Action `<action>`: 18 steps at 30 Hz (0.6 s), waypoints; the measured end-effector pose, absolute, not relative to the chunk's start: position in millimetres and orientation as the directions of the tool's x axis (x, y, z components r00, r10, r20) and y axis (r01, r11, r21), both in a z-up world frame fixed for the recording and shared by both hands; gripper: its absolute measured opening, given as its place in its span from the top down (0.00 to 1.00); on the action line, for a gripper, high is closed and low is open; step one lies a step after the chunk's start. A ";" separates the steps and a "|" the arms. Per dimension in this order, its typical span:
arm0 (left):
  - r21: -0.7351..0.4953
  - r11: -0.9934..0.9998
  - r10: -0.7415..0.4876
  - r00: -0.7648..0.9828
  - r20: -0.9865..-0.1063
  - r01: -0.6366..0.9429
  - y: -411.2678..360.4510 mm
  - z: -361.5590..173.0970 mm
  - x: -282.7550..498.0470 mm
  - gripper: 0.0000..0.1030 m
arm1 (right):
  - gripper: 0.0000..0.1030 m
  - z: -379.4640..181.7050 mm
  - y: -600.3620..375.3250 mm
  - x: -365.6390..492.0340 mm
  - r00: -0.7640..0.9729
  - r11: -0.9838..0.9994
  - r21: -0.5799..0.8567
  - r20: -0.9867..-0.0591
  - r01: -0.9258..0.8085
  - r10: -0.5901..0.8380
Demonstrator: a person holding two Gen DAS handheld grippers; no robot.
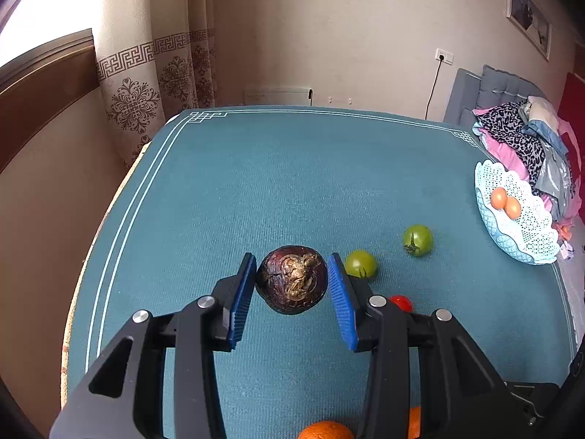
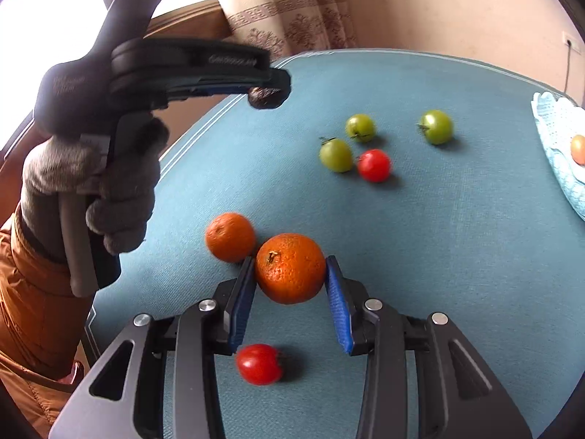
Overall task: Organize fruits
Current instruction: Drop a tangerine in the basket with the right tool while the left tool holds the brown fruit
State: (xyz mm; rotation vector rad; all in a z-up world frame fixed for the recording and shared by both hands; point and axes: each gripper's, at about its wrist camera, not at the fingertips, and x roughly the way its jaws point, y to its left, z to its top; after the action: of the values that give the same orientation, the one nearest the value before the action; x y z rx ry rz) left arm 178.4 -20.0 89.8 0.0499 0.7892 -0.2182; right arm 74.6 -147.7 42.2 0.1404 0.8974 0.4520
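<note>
My left gripper is shut on a dark purple mangosteen and holds it above the teal table; the right wrist view shows that gripper from the side with the mangosteen in its tip. My right gripper is shut on a large orange, lifted off the table. A second orange lies just left of it. A red tomato lies below my right fingers. Three green tomatoes and another red tomato lie further out.
A pale blue lattice fruit bowl stands at the table's right edge and holds two small orange fruits. The teal table cloth spreads ahead. Beyond the bowl is a bed with piled clothes. Curtains and a wall stand behind.
</note>
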 end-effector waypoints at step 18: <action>0.016 0.941 -0.234 0.685 -0.690 0.338 -103.7 113.5 154.9 0.59 | 0.63 93.6 -295.6 69.7 0.792 0.956 0.291 -0.592 0.033 0.153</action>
State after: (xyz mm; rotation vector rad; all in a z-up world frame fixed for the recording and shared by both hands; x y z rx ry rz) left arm 154.9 -103.7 113.5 0.1463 0.7518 -0.3213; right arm 69.7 -295.6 93.6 0.2959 0.6568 0.0652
